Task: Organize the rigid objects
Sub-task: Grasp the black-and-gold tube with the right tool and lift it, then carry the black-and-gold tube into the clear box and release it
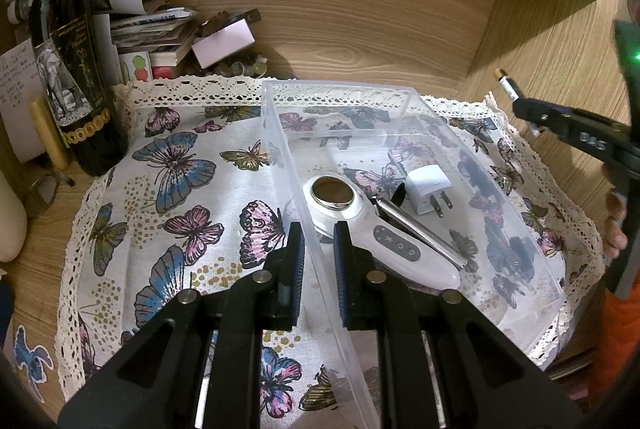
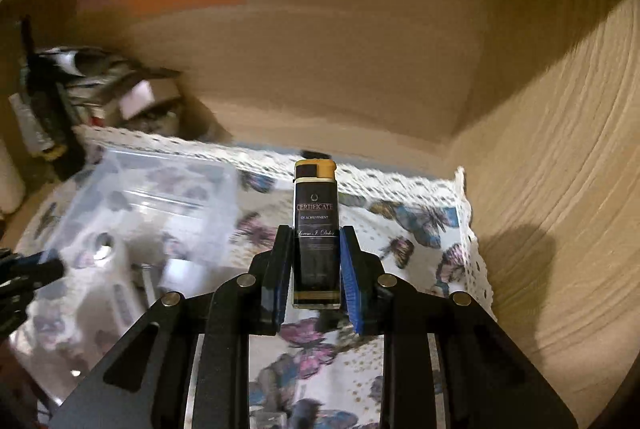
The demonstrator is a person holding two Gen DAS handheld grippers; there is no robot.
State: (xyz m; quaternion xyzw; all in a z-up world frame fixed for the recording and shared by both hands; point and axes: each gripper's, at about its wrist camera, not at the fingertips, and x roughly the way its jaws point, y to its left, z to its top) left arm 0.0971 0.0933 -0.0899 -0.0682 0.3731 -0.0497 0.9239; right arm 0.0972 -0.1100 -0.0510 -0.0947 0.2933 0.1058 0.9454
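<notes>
Risk here was mostly the lighter [image 2: 316,229]: the right gripper [image 2: 316,265] had it clamped low on the body, lifted over the butterfly cloth [image 2: 400,221], so a bump on the clear plastic bin [image 1: 400,101] rim could tip it out. The left gripper [image 1: 318,241] was pinched on the bin's near wall (steadying it). Only the left view showed the white handheld device [image 1: 360,225], charger plug [image 1: 428,189] and metal pen [image 1: 420,229] inside the bin; the right view was too blurry for that.

**Wooden desk with a butterfly cloth**

The wooden desk [image 1: 400,29] carried a lace-edged butterfly cloth [image 1: 180,189]. A dark bottle [image 1: 76,77] and a pile of papers [image 1: 152,29] stood directly on the wood, beside the cloth.
</notes>
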